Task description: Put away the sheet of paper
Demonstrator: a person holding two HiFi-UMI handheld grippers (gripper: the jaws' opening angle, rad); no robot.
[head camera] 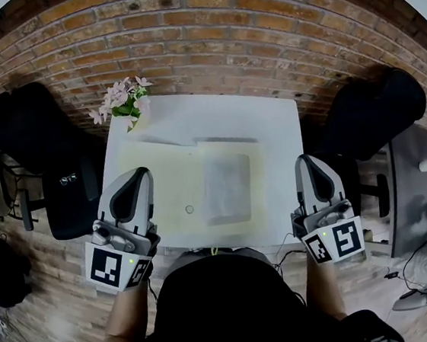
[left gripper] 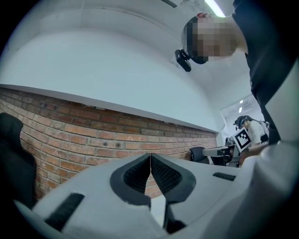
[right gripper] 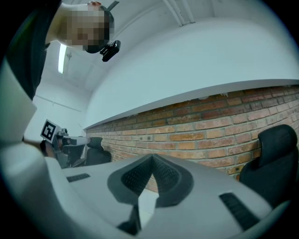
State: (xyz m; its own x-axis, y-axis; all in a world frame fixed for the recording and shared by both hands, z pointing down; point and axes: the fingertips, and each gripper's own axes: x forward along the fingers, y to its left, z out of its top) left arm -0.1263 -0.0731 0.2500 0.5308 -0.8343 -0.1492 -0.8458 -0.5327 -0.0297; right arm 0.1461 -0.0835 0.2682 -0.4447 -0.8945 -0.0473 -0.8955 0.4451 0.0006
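A pale, translucent sheet [head camera: 227,186] lies flat on a yellowish mat [head camera: 161,184] in the middle of the white table [head camera: 280,120]. My left gripper [head camera: 139,173] hangs at the table's front left edge, clear of the sheet, and my right gripper [head camera: 305,160] at the front right corner. In the left gripper view the left gripper [left gripper: 150,156] has its jaws touching at the tips with nothing between them. The right gripper [right gripper: 152,158] looks the same in its own view. Both point level at the brick wall.
A bunch of pink flowers [head camera: 123,100] stands at the table's back left corner. A small ring [head camera: 189,209] lies on the mat. Black office chairs flank the table at left [head camera: 28,126] and right [head camera: 375,113]. The brick wall [head camera: 205,29] runs behind.
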